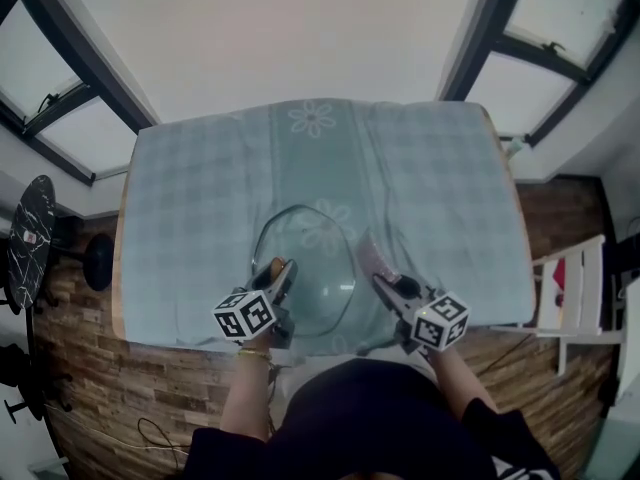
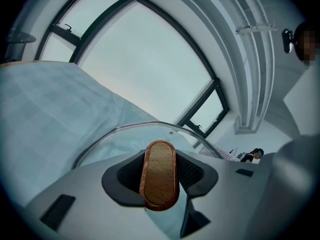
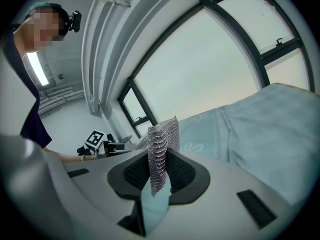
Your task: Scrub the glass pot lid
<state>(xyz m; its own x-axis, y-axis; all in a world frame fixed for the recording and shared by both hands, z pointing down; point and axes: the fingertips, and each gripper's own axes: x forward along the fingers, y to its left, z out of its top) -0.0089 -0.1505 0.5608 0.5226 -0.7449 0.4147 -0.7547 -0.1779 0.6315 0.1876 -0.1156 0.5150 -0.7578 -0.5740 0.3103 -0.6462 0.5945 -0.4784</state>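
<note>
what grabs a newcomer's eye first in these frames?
The big clear glass lid catches the eye first, at the near edge of the pale blue tablecloth, with the left gripper clamped on its wooden handle. Next is the silvery mesh scrubber, pinched upright in the right gripper beside the lid's right edge.

tablecloth (image 1: 430, 198): pale blue-green, faint check, white flower outlines
glass pot lid (image 1: 322, 253): clear, cloth pattern shows through; silvery rim
lid handle (image 2: 160, 176): warm brown wood, fine dark grain flecks, darker edge
scrub cloth (image 3: 162, 149): silver-grey, knitted mesh texture
left gripper (image 1: 281, 269), right gripper (image 1: 386, 280): light grey shells, dark grey ribbed pads
marker cubes (image 1: 245, 315): white faces, black square codes
floor (image 1: 80, 368): brown wood, brick-like strips
window frames (image 1: 110, 78): near black
side table (image 1: 30, 243): black, pale veining
chair (image 1: 588, 288): white
</note>
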